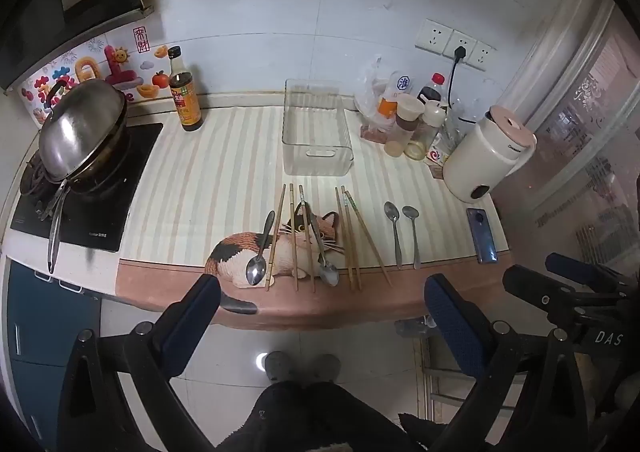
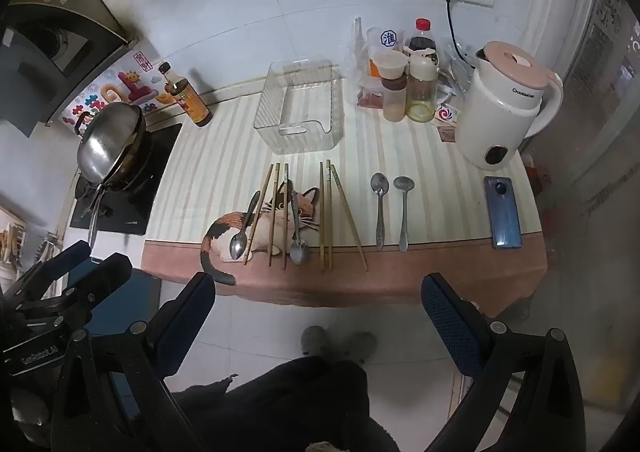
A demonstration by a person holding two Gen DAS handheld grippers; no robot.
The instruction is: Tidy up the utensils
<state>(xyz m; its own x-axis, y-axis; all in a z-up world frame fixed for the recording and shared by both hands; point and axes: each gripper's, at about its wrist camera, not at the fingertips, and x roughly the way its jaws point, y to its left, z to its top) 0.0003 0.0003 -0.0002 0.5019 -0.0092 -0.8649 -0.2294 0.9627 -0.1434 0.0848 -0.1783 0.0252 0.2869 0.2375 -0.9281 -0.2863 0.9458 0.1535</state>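
Both grippers hang back from the counter edge, low in their frames, holding nothing: the left gripper (image 1: 320,304) has its black fingers with blue pads spread wide, and the right gripper (image 2: 318,300) is equally splayed. Each one's outer frame runs off the bottom edge.

Mid-frame, the utensils lie in a row on the striped cream counter mat (image 1: 224,171). Three brown wooden chopsticks (image 1: 294,236) cross a calico-cat-shaped mat (image 1: 256,248), with a steel spoon (image 1: 260,252) to their left and another steel spoon (image 1: 323,248) lying over them, so parts of both are covered. Three more wooden chopsticks (image 1: 352,236) sit just right of the cat, then two steel spoons (image 1: 404,234) side by side, bowls pointing up-frame.

Above them stands the clear plastic rectangular bin (image 1: 316,127), its walls hard to trace against the stripes. At upper right, bottles and jars (image 2: 404,83) overlap, with a crumpled clear bag behind them. A white kettle with pink lid (image 2: 504,107) stands right, and a blue phone (image 2: 502,215) lies below it.
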